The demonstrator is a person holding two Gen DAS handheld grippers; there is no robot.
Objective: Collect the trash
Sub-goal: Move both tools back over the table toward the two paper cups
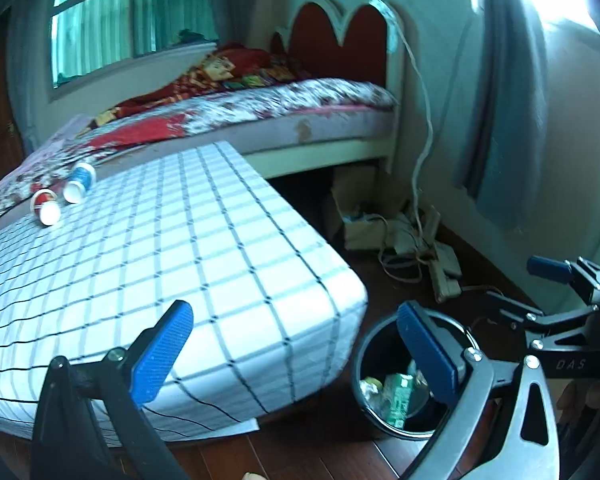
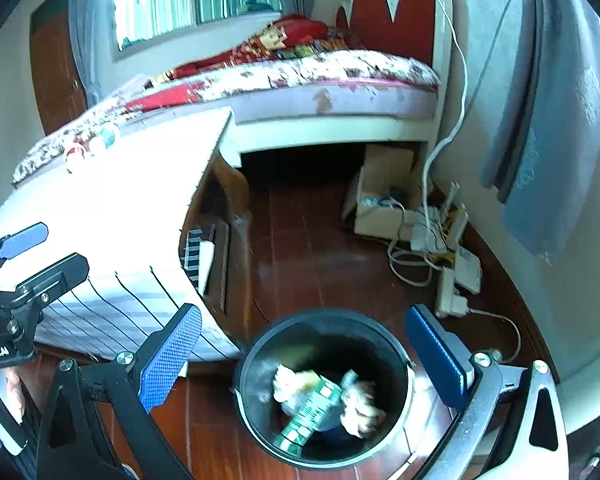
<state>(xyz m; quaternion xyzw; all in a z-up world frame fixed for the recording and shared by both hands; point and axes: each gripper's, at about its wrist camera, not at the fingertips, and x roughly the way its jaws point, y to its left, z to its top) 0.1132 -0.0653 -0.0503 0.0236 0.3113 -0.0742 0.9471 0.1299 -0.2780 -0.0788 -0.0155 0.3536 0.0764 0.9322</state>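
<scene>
Partly done, by the look of it. Already in the bin (image 2: 324, 384) on the floor: a green carton (image 2: 308, 412) and crumpled paper (image 2: 362, 408). Left on the checked bench (image 1: 180, 240): two cups (image 1: 62, 196) lying on their sides at the far edge, well apart from the bin. Left gripper (image 1: 296, 356) and right gripper (image 2: 304, 356) both spread wide, fingers empty, right one over the bin.

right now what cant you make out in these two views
- Contents of the black round trash bin: motion blur in the right wrist view; in the left wrist view the left hand-held gripper covers part of them.
- Print on the two small paper cups lying on the checked tablecloth: too small, and overexposed in the right wrist view.
- Under the bed: dark shadow.
</scene>
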